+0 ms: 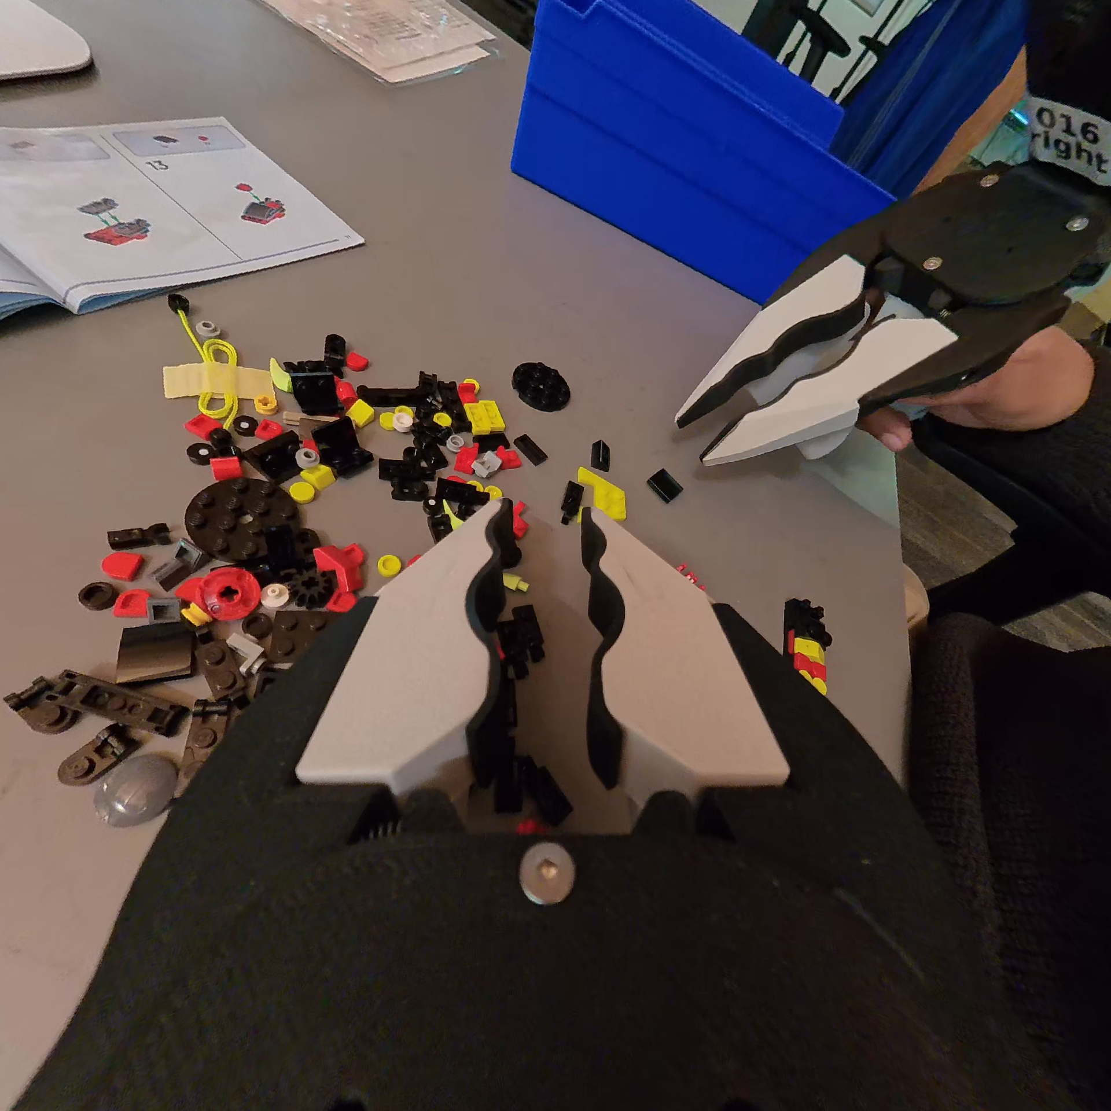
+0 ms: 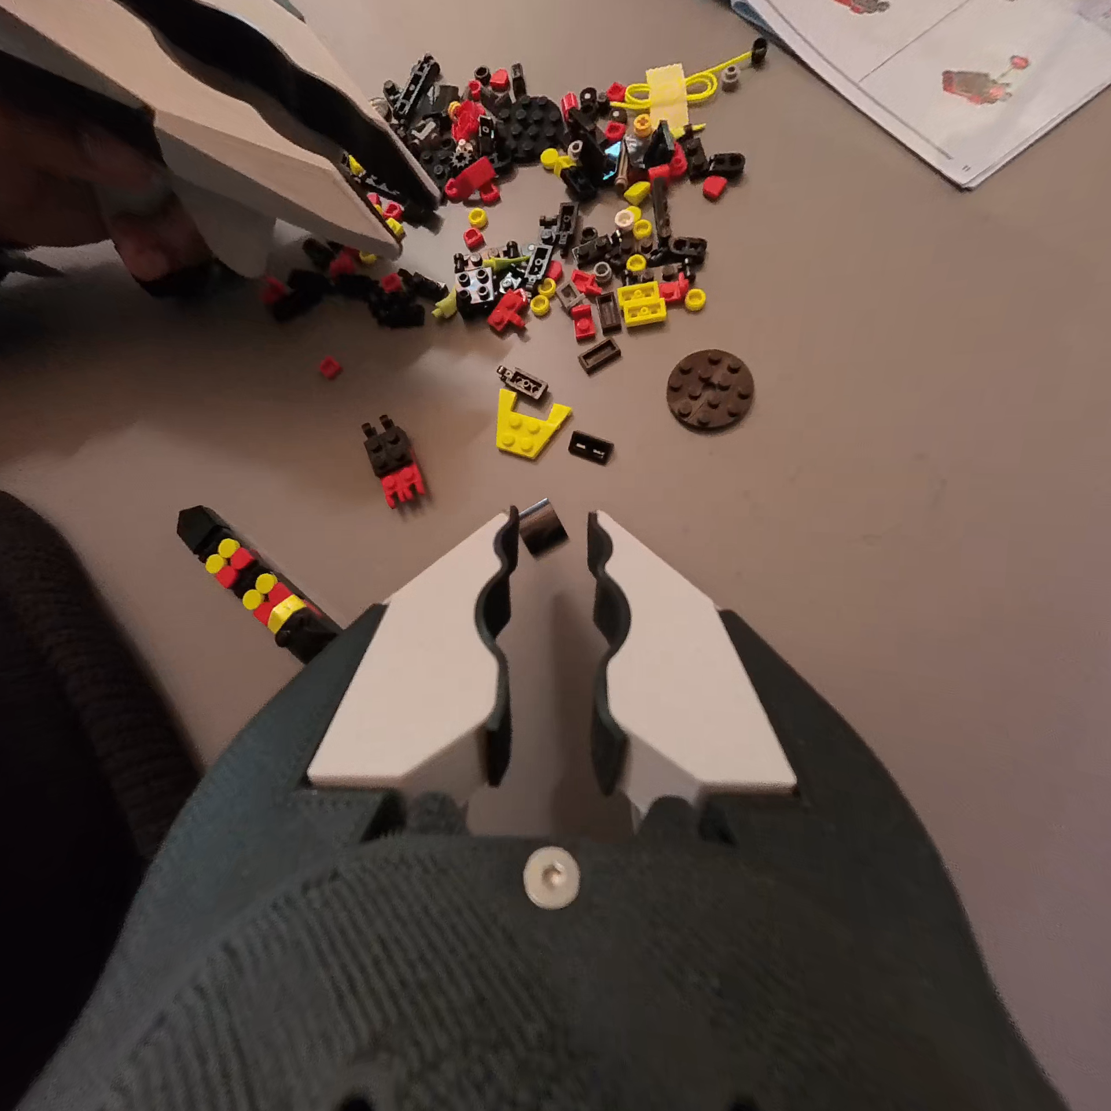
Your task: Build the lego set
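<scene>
**Kid:** Bricks everywhere! Where are they?

**Pal:** The pile of loose lego pieces (image 2: 577, 198) lies on the grey table (image 2: 872, 541), red, black and yellow ones mixed up. A part-built strip (image 2: 258, 583) of black, red and yellow sits by the table edge, apart from the pile.

**Kid:** What is the right gripper (image 2: 550, 517) doing?

**Pal:** Its fingers are spread. A small black tile (image 2: 544, 532) lies between the tips. I cannot tell if they touch it.

**Kid:** And the left gripper (image 1: 541, 517)?

**Pal:** Spread too, hanging over the near side of the pile, pinching nothing.

**Kid:** Anything else?

**Pal:** A yellow wedge plate (image 2: 529, 430) just past the tile, an open instruction booklet (image 1: 150, 204), and a blue bin (image 1: 673, 150).
</scene>
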A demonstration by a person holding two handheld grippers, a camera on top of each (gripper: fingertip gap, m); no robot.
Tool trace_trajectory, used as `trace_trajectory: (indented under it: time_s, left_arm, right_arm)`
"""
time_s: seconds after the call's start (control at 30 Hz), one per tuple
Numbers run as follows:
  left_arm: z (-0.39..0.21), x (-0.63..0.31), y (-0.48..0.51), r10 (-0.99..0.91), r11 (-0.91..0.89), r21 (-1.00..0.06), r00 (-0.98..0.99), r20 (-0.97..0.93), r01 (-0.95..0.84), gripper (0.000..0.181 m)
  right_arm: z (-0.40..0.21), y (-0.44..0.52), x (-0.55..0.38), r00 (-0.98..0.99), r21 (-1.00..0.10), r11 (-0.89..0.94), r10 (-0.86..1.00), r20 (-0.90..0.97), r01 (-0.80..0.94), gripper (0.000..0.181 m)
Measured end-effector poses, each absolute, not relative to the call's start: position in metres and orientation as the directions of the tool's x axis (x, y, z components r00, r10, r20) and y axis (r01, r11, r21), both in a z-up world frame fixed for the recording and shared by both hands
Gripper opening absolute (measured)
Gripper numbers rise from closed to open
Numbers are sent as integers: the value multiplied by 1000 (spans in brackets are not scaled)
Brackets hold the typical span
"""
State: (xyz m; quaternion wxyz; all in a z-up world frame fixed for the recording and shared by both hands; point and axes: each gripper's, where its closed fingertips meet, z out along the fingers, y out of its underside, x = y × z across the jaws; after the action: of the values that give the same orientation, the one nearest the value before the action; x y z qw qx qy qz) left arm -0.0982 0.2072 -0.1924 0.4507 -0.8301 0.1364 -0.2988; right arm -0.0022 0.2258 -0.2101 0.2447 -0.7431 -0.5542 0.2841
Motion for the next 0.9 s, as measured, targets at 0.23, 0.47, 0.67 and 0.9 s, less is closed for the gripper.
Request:
trace_trajectory:
  time_s: [0.23, 0.47, 0.67, 0.9]
  left_arm:
    - [-193, -98, 207, -496, -557, -830, 784, 374, 43, 20]
    - [-193, -97, 207, -498, -558, -829, 782, 374, 41, 21]
    - [-193, -97, 207, -499, -558, -829, 783, 372, 38, 21]
    - [-193, -97, 207, -499, -558, -829, 782, 374, 41, 21]
  right_arm:
    - [-218, 222, -1, 139, -660, -140, 989, -55, 738, 20]
    - [-226, 213, -4, 83, -644, -109, 994, -70, 758, 27]
    - [-234, 210, -5, 42, -626, -76, 997, -68, 776, 36]
    - [-233, 205, 0, 34, -615, -84, 995, -93, 784, 31]
